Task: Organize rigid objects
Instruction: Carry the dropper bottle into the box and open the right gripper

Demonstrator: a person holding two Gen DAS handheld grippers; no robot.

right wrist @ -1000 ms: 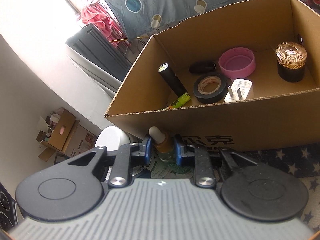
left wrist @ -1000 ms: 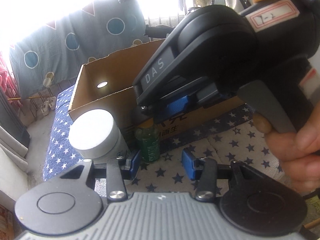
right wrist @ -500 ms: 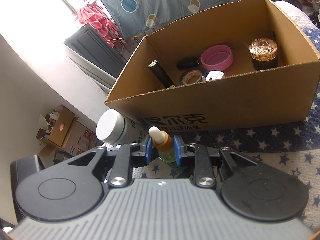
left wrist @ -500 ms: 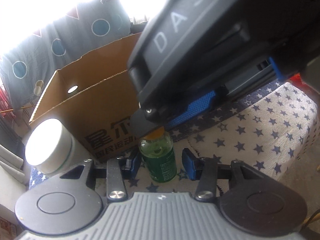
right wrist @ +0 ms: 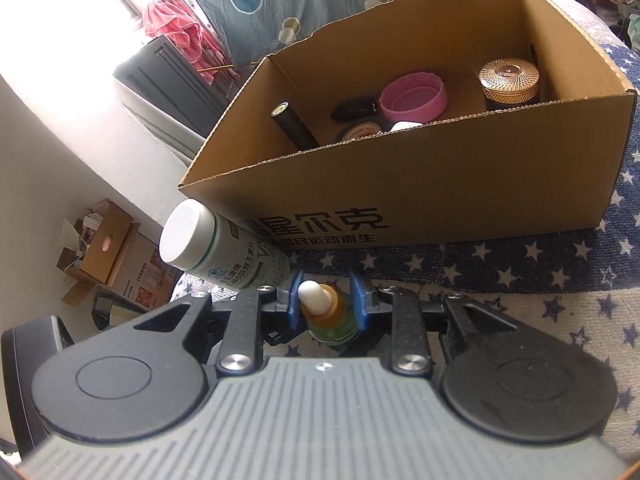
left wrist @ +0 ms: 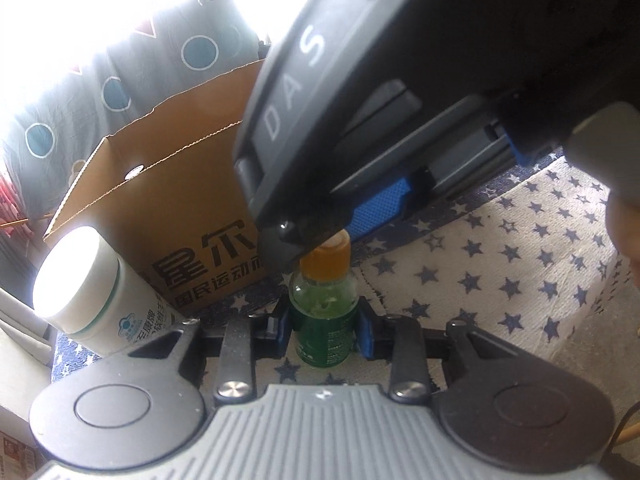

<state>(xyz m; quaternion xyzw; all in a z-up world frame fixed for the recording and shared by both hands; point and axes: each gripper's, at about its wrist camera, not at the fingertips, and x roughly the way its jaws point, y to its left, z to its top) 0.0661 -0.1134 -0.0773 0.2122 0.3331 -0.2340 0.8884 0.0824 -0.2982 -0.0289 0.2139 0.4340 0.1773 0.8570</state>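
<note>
A small green dropper bottle (left wrist: 324,320) with an orange collar stands on the star-print cloth. My left gripper (left wrist: 323,330) has its blue pads against the bottle's sides, shut on its body. My right gripper (right wrist: 326,306) sits over the bottle's top (right wrist: 316,300) with its pads spread a little wider than the orange collar, open; in the left wrist view its dark body (left wrist: 400,100) looms above the bottle. A white pill bottle (right wrist: 216,246) stands just left. The cardboard box (right wrist: 400,200) is behind.
The box holds a pink lid (right wrist: 414,98), a gold-lidded jar (right wrist: 510,80), a black tube (right wrist: 292,124), a tape roll (right wrist: 360,132) and other small items. The star-print cloth (right wrist: 560,320) spreads to the right. Cartons (right wrist: 104,252) lie on the floor at left.
My right gripper lowered the dropper bottle from beside the box onto the cloth and widened its jaws. My left gripper moved in and closed on the bottle's body.
</note>
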